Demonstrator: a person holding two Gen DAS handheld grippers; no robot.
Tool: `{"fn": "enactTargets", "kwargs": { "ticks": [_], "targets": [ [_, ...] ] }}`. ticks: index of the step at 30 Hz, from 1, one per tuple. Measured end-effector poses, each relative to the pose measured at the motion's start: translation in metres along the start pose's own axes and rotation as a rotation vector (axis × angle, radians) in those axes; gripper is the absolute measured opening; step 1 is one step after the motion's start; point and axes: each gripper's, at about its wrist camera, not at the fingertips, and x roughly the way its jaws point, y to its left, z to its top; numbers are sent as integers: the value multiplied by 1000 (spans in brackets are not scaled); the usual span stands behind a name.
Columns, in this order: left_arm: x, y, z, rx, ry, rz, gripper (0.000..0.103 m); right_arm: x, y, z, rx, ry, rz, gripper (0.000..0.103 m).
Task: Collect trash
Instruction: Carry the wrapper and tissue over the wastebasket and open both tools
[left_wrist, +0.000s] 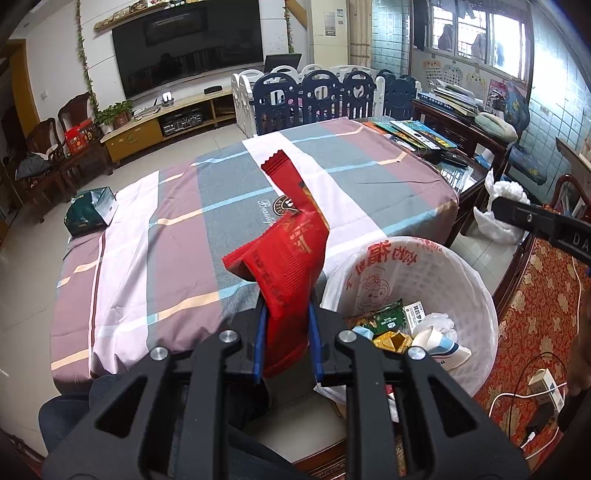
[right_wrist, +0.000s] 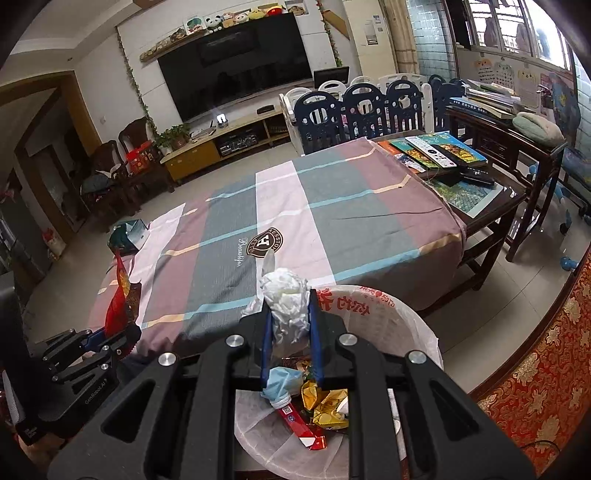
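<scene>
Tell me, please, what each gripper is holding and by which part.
The left gripper pinches a red foil snack wrapper by its lower end; the right gripper pinches a crumpled white tissue wad around its lower half.

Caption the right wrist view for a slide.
Right gripper holds crumpled tissue above the bin.

The red wrapper (left_wrist: 286, 266) is glossy foil-like plastic. The white wad (right_wrist: 286, 301) looks like crumpled thin plastic or paper. The bench (left_wrist: 155, 236) wears matt woven cloth. The bin (left_wrist: 469, 291) is white plastic lattice under a thin filmy liner. The floor (left_wrist: 33, 291) is smooth tile.
</scene>
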Motion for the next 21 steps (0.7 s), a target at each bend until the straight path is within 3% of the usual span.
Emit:
{"fn": "enactTargets", "kwargs": {
  "ticks": [12, 17, 21],
  "targets": [
    [6, -13, -5, 40, 15, -38, 20, 4, -17, -7, 40, 23, -12, 18],
    [25, -11, -8, 10, 82, -148, 20, 1, -26, -7, 68, 15, -23, 18],
    [41, -16, -4, -10, 120, -290, 20, -4, -36, -6, 81, 1, -43, 18]
  ]
}}
